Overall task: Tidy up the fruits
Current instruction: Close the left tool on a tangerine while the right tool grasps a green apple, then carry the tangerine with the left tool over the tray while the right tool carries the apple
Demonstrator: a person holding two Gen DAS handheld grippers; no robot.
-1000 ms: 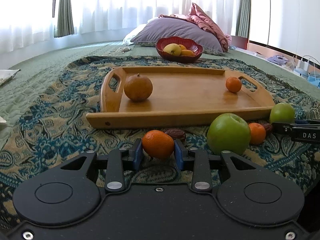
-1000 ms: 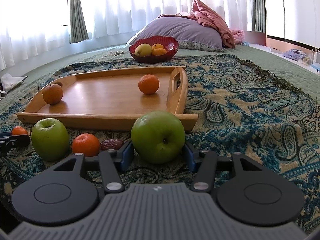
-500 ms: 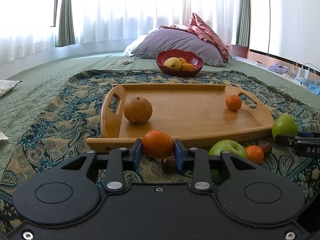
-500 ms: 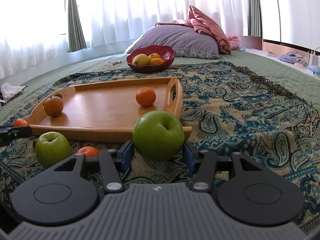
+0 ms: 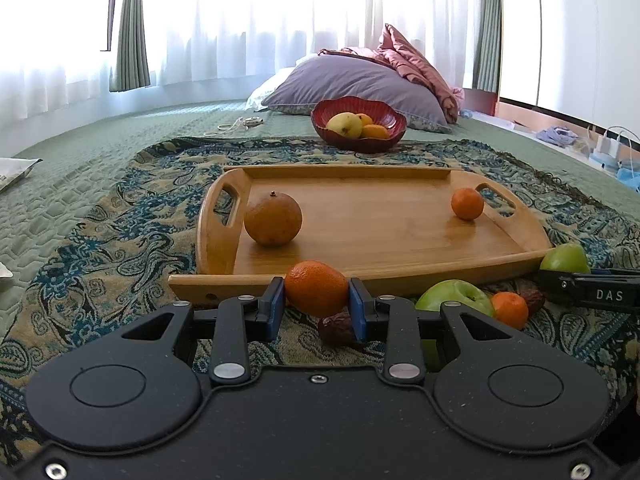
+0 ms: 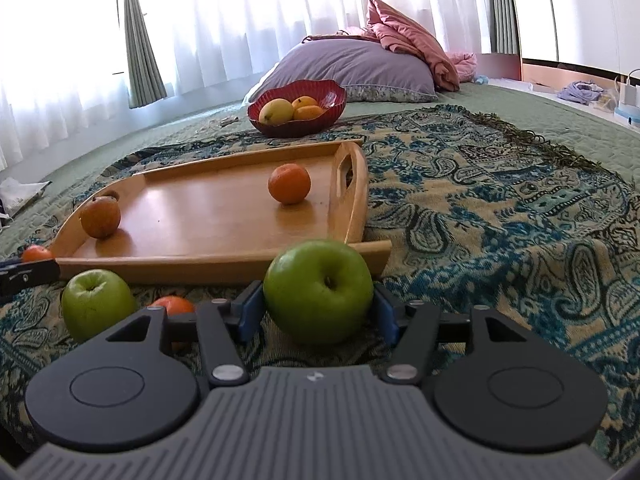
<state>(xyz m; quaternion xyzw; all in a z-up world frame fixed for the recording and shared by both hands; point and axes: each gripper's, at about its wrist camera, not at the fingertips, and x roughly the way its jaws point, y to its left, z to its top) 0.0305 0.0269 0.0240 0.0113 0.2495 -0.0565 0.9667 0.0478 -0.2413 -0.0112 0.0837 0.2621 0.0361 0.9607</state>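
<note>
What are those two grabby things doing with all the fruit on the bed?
A person is sorting fruit with two hand-held grippers. The left gripper is clamped on a small orange, and the right gripper on a green apple, both held near the wooden tray's front edge. Another green apple waits on the blanket.

Bright daylight pours through sheer white curtains onto a green quilted bed with a purple pillow.
</note>
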